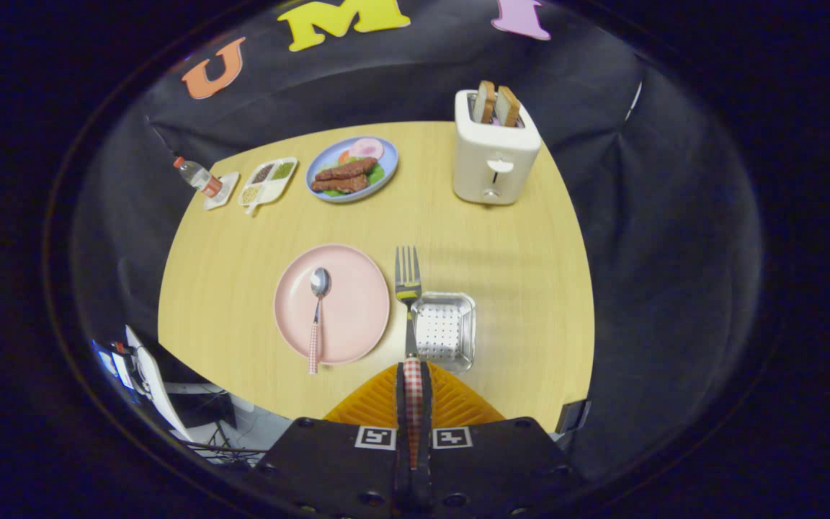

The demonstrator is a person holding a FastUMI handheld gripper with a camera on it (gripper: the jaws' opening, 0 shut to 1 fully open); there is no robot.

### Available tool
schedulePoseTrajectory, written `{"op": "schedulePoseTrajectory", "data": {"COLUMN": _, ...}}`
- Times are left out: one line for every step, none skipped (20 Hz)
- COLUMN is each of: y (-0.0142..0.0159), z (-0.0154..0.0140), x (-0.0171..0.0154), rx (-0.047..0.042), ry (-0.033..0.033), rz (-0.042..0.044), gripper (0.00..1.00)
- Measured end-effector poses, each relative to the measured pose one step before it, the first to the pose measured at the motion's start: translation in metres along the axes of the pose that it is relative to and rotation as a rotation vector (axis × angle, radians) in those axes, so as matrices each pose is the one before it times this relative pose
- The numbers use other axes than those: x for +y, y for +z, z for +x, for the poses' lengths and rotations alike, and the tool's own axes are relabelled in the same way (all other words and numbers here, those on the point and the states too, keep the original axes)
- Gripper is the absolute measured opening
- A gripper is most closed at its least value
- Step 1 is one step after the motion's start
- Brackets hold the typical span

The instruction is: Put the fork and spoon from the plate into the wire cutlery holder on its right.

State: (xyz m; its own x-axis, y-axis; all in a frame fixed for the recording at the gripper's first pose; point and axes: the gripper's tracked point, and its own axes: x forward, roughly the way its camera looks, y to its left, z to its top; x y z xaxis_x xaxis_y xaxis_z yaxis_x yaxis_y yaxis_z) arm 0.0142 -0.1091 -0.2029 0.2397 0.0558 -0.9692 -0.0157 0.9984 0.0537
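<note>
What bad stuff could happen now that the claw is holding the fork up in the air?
1. The claw pinches only the fork's handle end, so the long fork might tilt or slip out.
2. The tines point away over the table, past the cutlery holder, so it may catch the rim unless tipped in.
3. The spoon on the pink plate could be forgotten.

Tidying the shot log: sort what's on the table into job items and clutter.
Job: fork clamped in the gripper jaws; spoon on pink plate; wire cutlery holder.
Clutter: toaster with bread, blue food plate, divided tray, bottle.
</note>
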Motion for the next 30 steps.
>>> {"op": "schedulePoseTrajectory", "data": {"y": -0.00729, "z": 0.00443, "x": -0.00235, "rx": 0.04288, "ry": -0.00060, "rz": 0.01986, "gripper": 0.04}}
{"op": "schedulePoseTrajectory", "data": {"y": -0.00499, "z": 0.00534, "x": -0.00280, "rx": 0.03547, "ry": -0.00370, "rz": 0.01682, "gripper": 0.04}}
{"op": "schedulePoseTrajectory", "data": {"y": -0.00332, "z": 0.00573, "x": -0.00298, "rx": 0.03808, "ry": -0.00291, "rz": 0.01082, "gripper": 0.04}}
{"op": "schedulePoseTrajectory", "data": {"y": -0.00251, "z": 0.00476, "x": -0.00227, "rx": 0.03225, "ry": 0.00214, "rz": 0.02052, "gripper": 0.04}}
{"op": "schedulePoseTrajectory", "data": {"y": -0.00103, "z": 0.00388, "x": -0.00255, "rx": 0.02868, "ry": 0.00211, "rz": 0.02306, "gripper": 0.04}}
{"op": "schedulePoseTrajectory", "data": {"y": 0.00221, "z": 0.00414, "x": -0.00041, "rx": 0.02721, "ry": 0.00885, "rz": 0.02398, "gripper": 0.04}}
{"op": "schedulePoseTrajectory", "data": {"y": 0.00214, "z": 0.00475, "x": -0.00088, "rx": 0.02312, "ry": 0.00433, "rz": 0.01890, "gripper": 0.04}}
{"op": "schedulePoseTrajectory", "data": {"y": 0.00168, "z": 0.00466, "x": -0.00222, "rx": 0.03420, "ry": -0.00449, "rz": 0.01208, "gripper": 0.04}}
{"op": "schedulePoseTrajectory", "data": {"y": 0.00054, "z": 0.00349, "x": -0.00054, "rx": 0.03545, "ry": -0.00240, "rz": 0.01345, "gripper": 0.04}}
{"op": "schedulePoseTrajectory", "data": {"y": 0.00194, "z": 0.00303, "x": -0.00101, "rx": 0.02724, "ry": -0.00691, "rz": 0.01693, "gripper": 0.04}}
{"op": "schedulePoseTrajectory", "data": {"y": 0.00258, "z": 0.00209, "x": -0.00171, "rx": 0.02213, "ry": -0.01563, "rz": 0.01113, "gripper": 0.04}}
{"op": "schedulePoseTrajectory", "data": {"y": 0.00202, "z": 0.00215, "x": 0.00045, "rx": 0.01731, "ry": -0.00734, "rz": 0.00033, "gripper": 0.04}}
{"op": "schedulePoseTrajectory", "data": {"y": 0.00188, "z": 0.00136, "x": 0.00076, "rx": 0.01272, "ry": -0.00617, "rz": -0.00174, "gripper": 0.04}}
{"op": "schedulePoseTrajectory", "data": {"y": 0.00251, "z": 0.00142, "x": 0.00094, "rx": 0.01347, "ry": -0.00682, "rz": 0.00338, "gripper": 0.04}}
{"op": "schedulePoseTrajectory", "data": {"y": 0.00181, "z": 0.00147, "x": 0.00160, "rx": 0.01209, "ry": -0.00258, "rz": 0.00545, "gripper": 0.04}}
{"op": "schedulePoseTrajectory", "data": {"y": 0.00225, "z": 0.00161, "x": 0.00244, "rx": 0.01189, "ry": 0.00122, "rz": -0.00201, "gripper": 0.04}}
{"op": "schedulePoseTrajectory", "data": {"y": 0.00124, "z": 0.00229, "x": 0.00147, "rx": 0.01350, "ry": -0.00046, "rz": 0.00041, "gripper": 0.04}}
{"op": "schedulePoseTrajectory", "data": {"y": 0.00164, "z": 0.00256, "x": 0.00146, "rx": 0.00659, "ry": -0.00033, "rz": 0.00722, "gripper": 0.04}}
{"op": "schedulePoseTrajectory", "data": {"y": 0.00250, "z": -0.00079, "x": 0.00077, "rx": 0.00631, "ry": -0.00143, "rz": 0.00821, "gripper": 0.08}}
{"op": "schedulePoseTrajectory", "data": {"y": 0.00285, "z": 0.00026, "x": -0.00064, "rx": 0.00276, "ry": -0.00411, "rz": 0.00582, "gripper": 0.08}}
{"op": "schedulePoseTrajectory", "data": {"y": 0.00186, "z": 0.00012, "x": -0.00029, "rx": -0.00383, "ry": -0.00424, "rz": 0.00346, "gripper": 0.08}}
{"op": "schedulePoseTrajectory", "data": {"y": 0.00320, "z": -0.00041, "x": 0.00005, "rx": -0.00908, "ry": -0.00077, "rz": 0.00268, "gripper": 0.08}}
{"op": "schedulePoseTrajectory", "data": {"y": 0.00191, "z": -0.00101, "x": 0.00100, "rx": -0.01089, "ry": 0.00691, "rz": 0.00345, "gripper": 0.10}}
{"op": "schedulePoseTrajectory", "data": {"y": 0.00261, "z": -0.00162, "x": -0.00044, "rx": -0.00903, "ry": 0.00222, "rz": 0.00174, "gripper": 0.14}}
{"op": "schedulePoseTrajectory", "data": {"y": 0.00190, "z": -0.00004, "x": 0.00153, "rx": -0.01154, "ry": 0.01344, "rz": 0.00253, "gripper": 0.20}}
{"op": "schedulePoseTrajectory", "data": {"y": 0.00248, "z": -0.00235, "x": 0.00070, "rx": -0.01705, "ry": 0.00989, "rz": 0.00719, "gripper": 0.24}}
{"op": "schedulePoseTrajectory", "data": {"y": 0.00344, "z": -0.00337, "x": 0.00126, "rx": -0.02836, "ry": 0.01271, "rz": 0.00478, "gripper": 0.27}}
{"op": "schedulePoseTrajectory", "data": {"y": 0.00420, "z": -0.00429, "x": 0.00196, "rx": -0.03405, "ry": 0.01139, "rz": -0.00659, "gripper": 0.30}}
{"op": "schedulePoseTrajectory", "data": {"y": 0.00372, "z": -0.00462, "x": 0.00256, "rx": -0.04182, "ry": 0.01837, "rz": -0.01463, "gripper": 0.34}}
{"op": "schedulePoseTrajectory", "data": {"y": 0.00488, "z": -0.00693, "x": 0.00344, "rx": -0.04754, "ry": 0.01195, "rz": -0.02034, "gripper": 0.39}}
